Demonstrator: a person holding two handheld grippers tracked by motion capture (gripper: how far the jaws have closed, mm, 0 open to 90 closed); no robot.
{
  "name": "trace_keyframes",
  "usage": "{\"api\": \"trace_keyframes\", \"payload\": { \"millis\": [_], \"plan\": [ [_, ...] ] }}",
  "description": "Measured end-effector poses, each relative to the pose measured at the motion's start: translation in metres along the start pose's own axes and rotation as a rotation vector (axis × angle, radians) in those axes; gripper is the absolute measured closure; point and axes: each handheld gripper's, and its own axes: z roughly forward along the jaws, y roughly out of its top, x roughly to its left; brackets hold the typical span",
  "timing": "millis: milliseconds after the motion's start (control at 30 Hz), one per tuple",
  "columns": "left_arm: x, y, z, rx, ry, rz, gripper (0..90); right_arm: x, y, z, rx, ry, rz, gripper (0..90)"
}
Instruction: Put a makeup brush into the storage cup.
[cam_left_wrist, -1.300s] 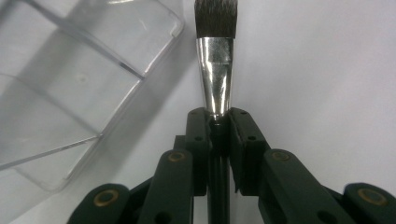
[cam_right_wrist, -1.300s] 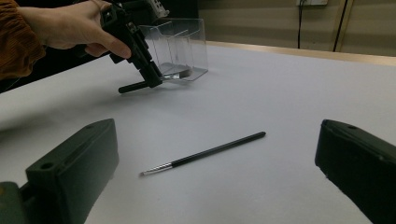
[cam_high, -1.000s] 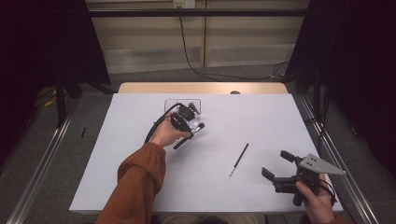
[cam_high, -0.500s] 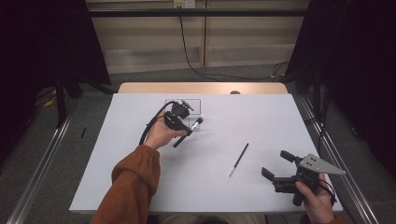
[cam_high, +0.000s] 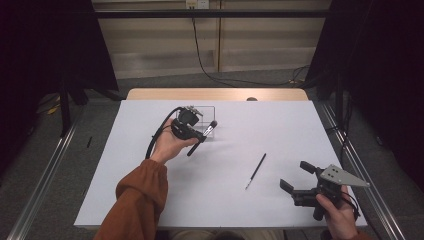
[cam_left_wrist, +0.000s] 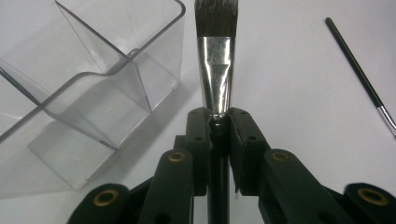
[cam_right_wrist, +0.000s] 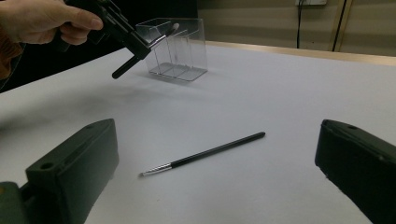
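Left gripper view: the left gripper (cam_left_wrist: 219, 128) is clamped on one flat brush (cam_left_wrist: 215, 70) (bristle tips cut off at the top edge). Beyond its left jaw stands one clear divided box (cam_left_wrist: 93, 84). Far right, one thin brush (cam_left_wrist: 357, 74), partly cropped. The right gripper (cam_right_wrist: 219, 154) gapes empty.

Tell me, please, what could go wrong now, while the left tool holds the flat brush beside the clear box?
1. The left tool grips the flat brush just below its metal ferrule, so the long handle may swing or slip.
2. The clear box looks light and has inner dividers; the bristles may catch a wall and push it.
3. The thin brush lies loose before the open right tool and may roll.
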Motion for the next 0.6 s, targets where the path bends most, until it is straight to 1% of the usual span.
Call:
{"api": "trace_keyframes", "payload": {
  "millis": [33, 67, 100, 133, 167, 200, 233, 267, 300, 367, 400, 433, 467, 500, 600],
  "plan": [
    [0.0, 0.0, -0.001, -0.005, -0.001, 0.006, 79.1, 0.0, 0.0, 0.0, 0.001, 0.0, 0.001, 0.0],
    [-0.001, 0.0, -0.001, -0.025, 0.005, -0.002, 79.2, 0.0, 0.0, 0.0, 0.0, 0.001, 0.0, 0.0],
    [-0.001, 0.0, -0.001, -0.034, 0.005, -0.003, 79.2, 0.0, 0.0, 0.0, -0.001, 0.001, 0.001, 0.0],
    [-0.001, -0.001, -0.002, -0.031, 0.004, 0.007, 79.1, 0.0, 0.0, 0.0, -0.001, 0.001, 0.001, 0.0],
    [-0.002, -0.001, -0.002, -0.054, 0.012, 0.006, 79.1, 0.0, 0.0, 0.0, 0.0, 0.001, 0.001, 0.0],
    [-0.002, -0.002, -0.002, -0.062, 0.015, 0.002, 79.1, 0.0, 0.0, 0.0, 0.0, 0.0, 0.003, 0.0],
    [-0.002, -0.002, -0.003, -0.075, 0.026, -0.002, 79.1, 0.0, 0.0, 0.0, 0.0, 0.001, 0.001, 0.0],
    [-0.001, -0.003, -0.004, -0.094, 0.031, -0.004, 79.1, 0.0, 0.0, 0.0, -0.001, 0.001, 0.001, 0.0],
    [-0.001, -0.004, -0.004, -0.104, 0.022, -0.014, 79.1, 0.0, 0.0, 0.0, -0.001, 0.001, 0.001, 0.0],
    [-0.001, -0.005, -0.007, -0.143, 0.02, -0.025, 79.1, 0.0, 0.0, 0.0, -0.001, 0.001, 0.001, 0.0],
    [0.0, -0.005, -0.008, -0.148, 0.008, -0.024, 79.1, 0.0, 0.0, 0.0, -0.001, 0.001, 0.002, 0.0],
    [0.0, -0.006, -0.008, -0.165, 0.003, -0.039, 79.1, 0.0, 0.0, 0.0, -0.002, 0.001, 0.003, 0.0],
    [0.001, -0.006, -0.009, -0.172, 0.015, -0.036, 79.1, 0.0, 0.0, 0.0, -0.001, 0.001, 0.001, 0.0],
    [0.001, -0.007, -0.01, -0.185, 0.008, -0.042, 79.1, 0.0, 0.0, 0.0, -0.001, 0.001, 0.002, 0.0],
    [0.001, -0.009, -0.013, -0.218, 0.008, -0.041, 79.1, 0.0, 0.0, 0.0, -0.002, 0.002, 0.003, 0.0]
  ]
}}
